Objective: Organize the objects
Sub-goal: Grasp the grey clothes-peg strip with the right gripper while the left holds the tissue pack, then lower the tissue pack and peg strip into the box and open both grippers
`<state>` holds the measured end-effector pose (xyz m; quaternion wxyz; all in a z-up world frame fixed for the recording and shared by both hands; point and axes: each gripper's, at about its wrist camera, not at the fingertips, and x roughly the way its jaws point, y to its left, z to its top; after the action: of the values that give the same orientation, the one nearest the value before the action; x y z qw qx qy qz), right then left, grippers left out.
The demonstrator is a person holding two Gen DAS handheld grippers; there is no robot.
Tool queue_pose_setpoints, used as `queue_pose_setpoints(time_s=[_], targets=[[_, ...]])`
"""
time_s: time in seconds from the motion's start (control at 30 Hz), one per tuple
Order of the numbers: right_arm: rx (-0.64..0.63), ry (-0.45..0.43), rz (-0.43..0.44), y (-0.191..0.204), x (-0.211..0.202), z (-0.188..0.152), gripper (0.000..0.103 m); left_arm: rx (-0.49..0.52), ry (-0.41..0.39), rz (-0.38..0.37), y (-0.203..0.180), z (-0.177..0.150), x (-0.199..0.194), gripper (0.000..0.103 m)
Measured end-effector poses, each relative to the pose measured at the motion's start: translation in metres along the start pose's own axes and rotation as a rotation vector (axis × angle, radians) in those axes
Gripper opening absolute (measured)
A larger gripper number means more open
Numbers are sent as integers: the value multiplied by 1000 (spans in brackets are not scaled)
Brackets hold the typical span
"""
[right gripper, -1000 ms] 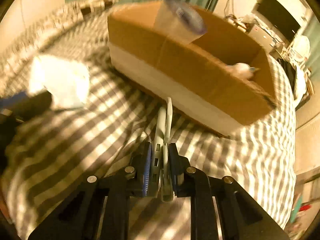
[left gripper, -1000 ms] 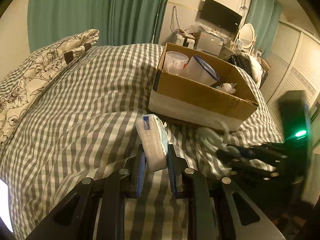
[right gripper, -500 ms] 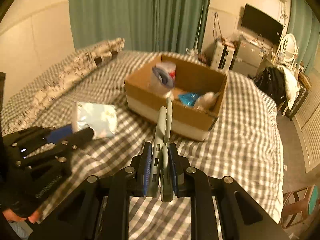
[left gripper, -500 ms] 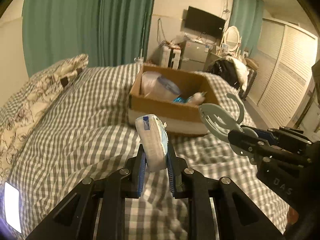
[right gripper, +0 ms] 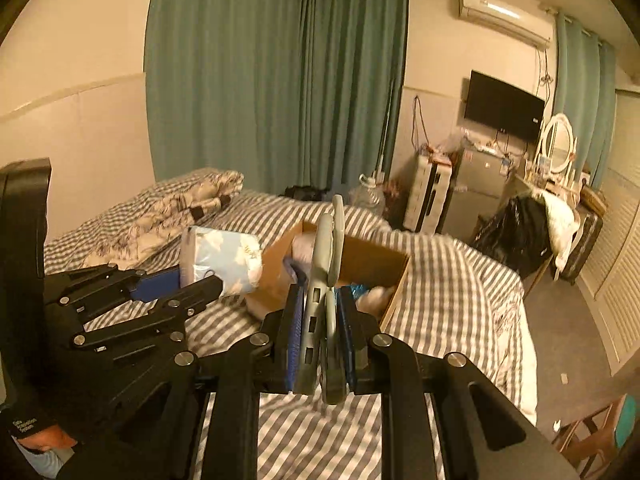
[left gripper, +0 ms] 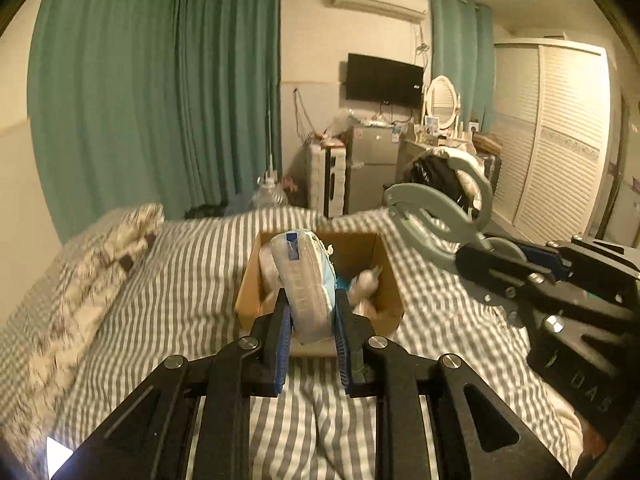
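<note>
My left gripper (left gripper: 310, 312) is shut on a white and light-blue tissue pack (left gripper: 306, 280), held high above the bed; it also shows in the right wrist view (right gripper: 224, 260). My right gripper (right gripper: 322, 312) is shut on a grey plastic clip (right gripper: 326, 280), which also shows at the right of the left wrist view (left gripper: 436, 216). An open cardboard box (left gripper: 390, 280) sits on the bed below and ahead of both grippers. It holds a clear container, a blue item and a pale item, partly hidden behind the held objects.
The bed has a grey checked cover (left gripper: 180, 280) with a floral pillow (left gripper: 104, 252) at the left. Green curtains (left gripper: 160, 100), a wall TV (left gripper: 384, 78), a small fridge (left gripper: 368, 168) and a white wardrobe (left gripper: 560, 140) stand beyond the bed.
Both grippers have risen well above the bed with their objects still held. The box now looks smaller and lower in both views, and more of the room shows.
</note>
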<state>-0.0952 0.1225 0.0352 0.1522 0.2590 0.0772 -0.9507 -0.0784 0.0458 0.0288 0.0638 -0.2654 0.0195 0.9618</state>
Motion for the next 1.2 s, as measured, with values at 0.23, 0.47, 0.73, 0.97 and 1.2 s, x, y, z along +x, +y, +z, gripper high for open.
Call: queue_pose_setpoints(time_s=[0.23,0.47,0.73,0.97,1.2], targets=[[-3,-19,-5,-18,19,26,16,77,-33,19,-16,34,29,20],[18,-3,-17,-42,61,42,16,113,-21,30,-16,55,76,20],[45,41,-23,-72,123,56,16,137,47,39,-8,65,151,20],[80,89,-23,-96,180,50,16,139,109,43,-2,54,205,20],[116,149,1,-102,227,27,16,126,162,16,2,39,239,20]])
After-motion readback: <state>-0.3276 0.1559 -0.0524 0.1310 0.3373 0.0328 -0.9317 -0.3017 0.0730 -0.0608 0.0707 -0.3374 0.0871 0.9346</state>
